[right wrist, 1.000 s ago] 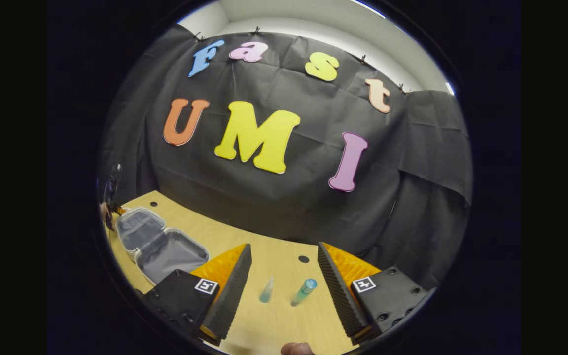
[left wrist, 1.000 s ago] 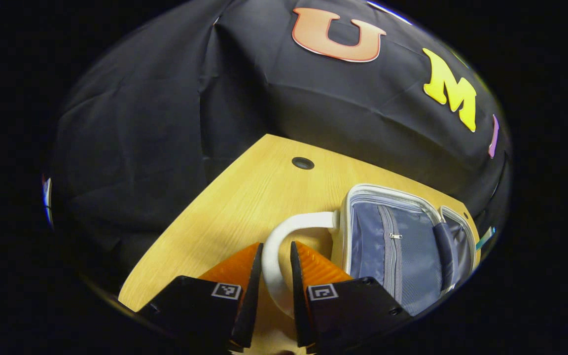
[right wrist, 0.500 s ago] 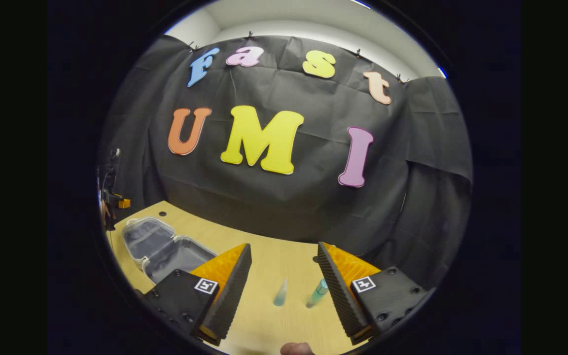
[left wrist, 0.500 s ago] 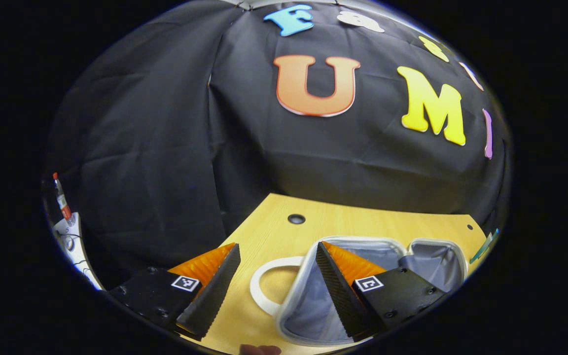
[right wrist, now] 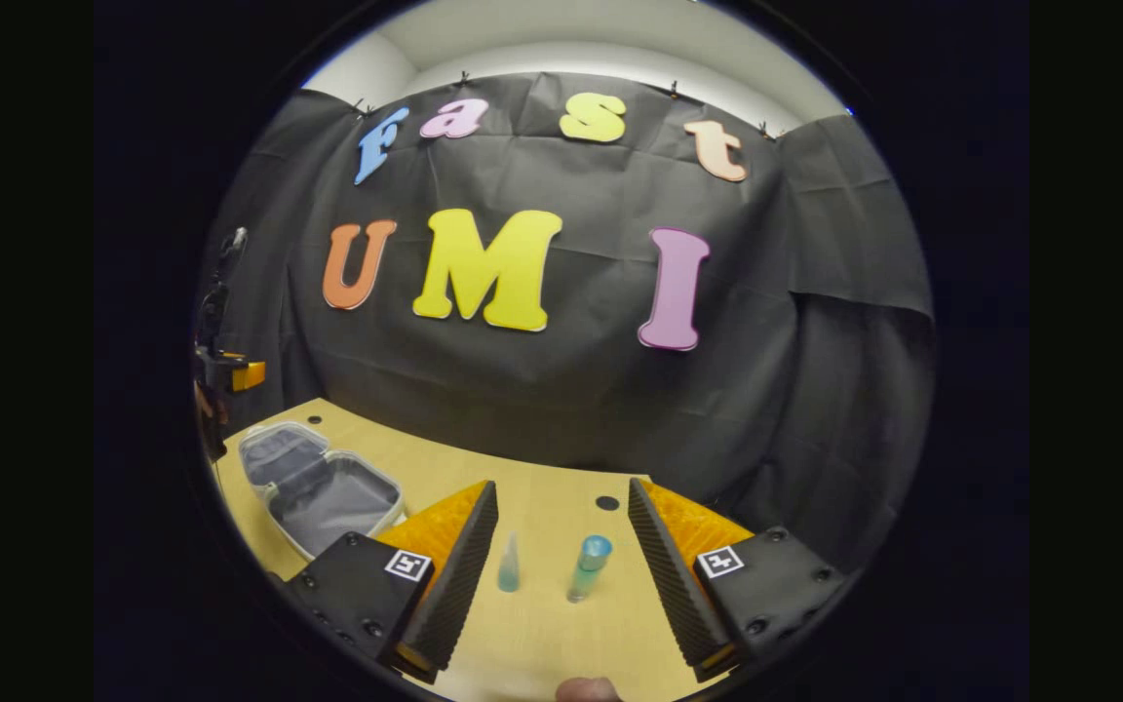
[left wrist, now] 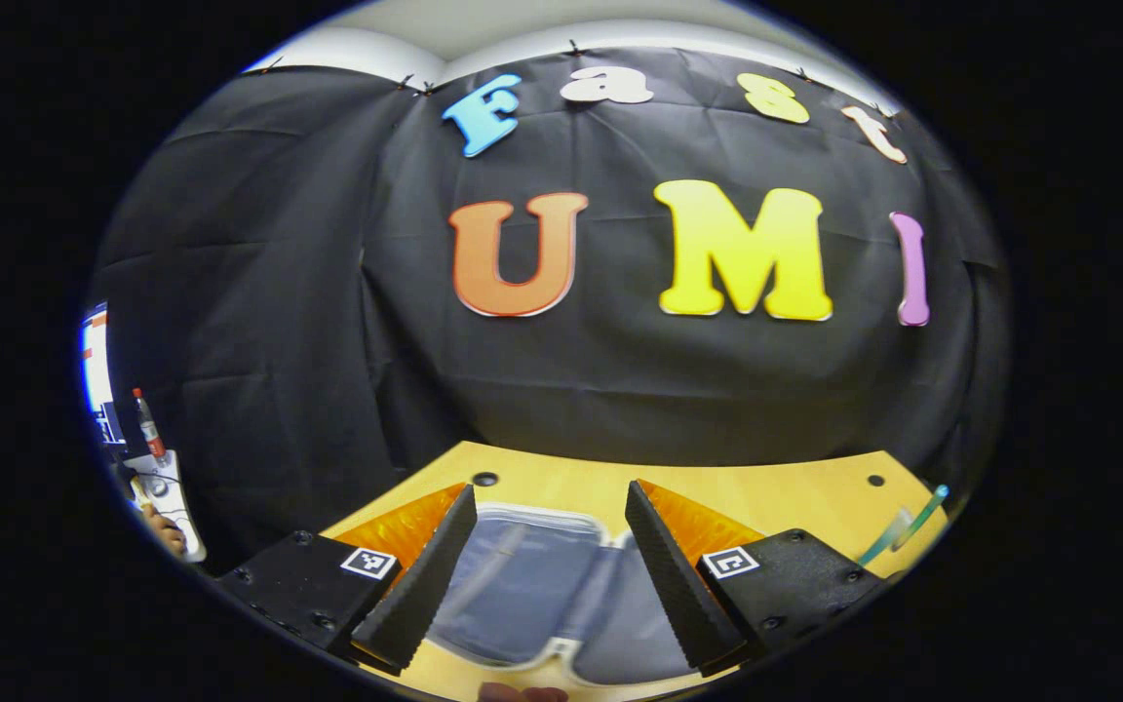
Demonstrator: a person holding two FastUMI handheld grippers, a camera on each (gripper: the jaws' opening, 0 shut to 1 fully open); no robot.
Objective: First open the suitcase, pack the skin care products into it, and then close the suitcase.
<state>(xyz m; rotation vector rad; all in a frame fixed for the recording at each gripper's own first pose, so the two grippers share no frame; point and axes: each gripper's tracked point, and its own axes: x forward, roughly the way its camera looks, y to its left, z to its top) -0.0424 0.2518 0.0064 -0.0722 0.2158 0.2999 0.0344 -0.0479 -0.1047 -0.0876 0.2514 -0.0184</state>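
The small suitcase [left wrist: 532, 595] lies open on the wooden table [left wrist: 776, 497], its two grey-lined halves spread flat. My left gripper [left wrist: 550, 487] hangs open just above it, and nothing sits between its fingers. In the right gripper view the open suitcase [right wrist: 318, 483] lies at the far left. A small clear cone-shaped bottle [right wrist: 509, 565] and a taller teal bottle with a blue cap [right wrist: 588, 567] stand on the table ahead of my right gripper [right wrist: 561, 485], framed by its open fingers and untouched. The two bottles [left wrist: 903, 526] also show at the right edge of the left gripper view.
Round cable holes [right wrist: 607, 503] [left wrist: 485, 479] pierce the table near its back edge. Black cloth hangs close behind the table. At the far left, off the table, a hand holds a white device [left wrist: 167, 487] with a red-capped bottle on it.
My left gripper let go of the suitcase's white handle, opened, then lifted and swung right over the open case. The right gripper view shifted slightly; the bottles now look upright.
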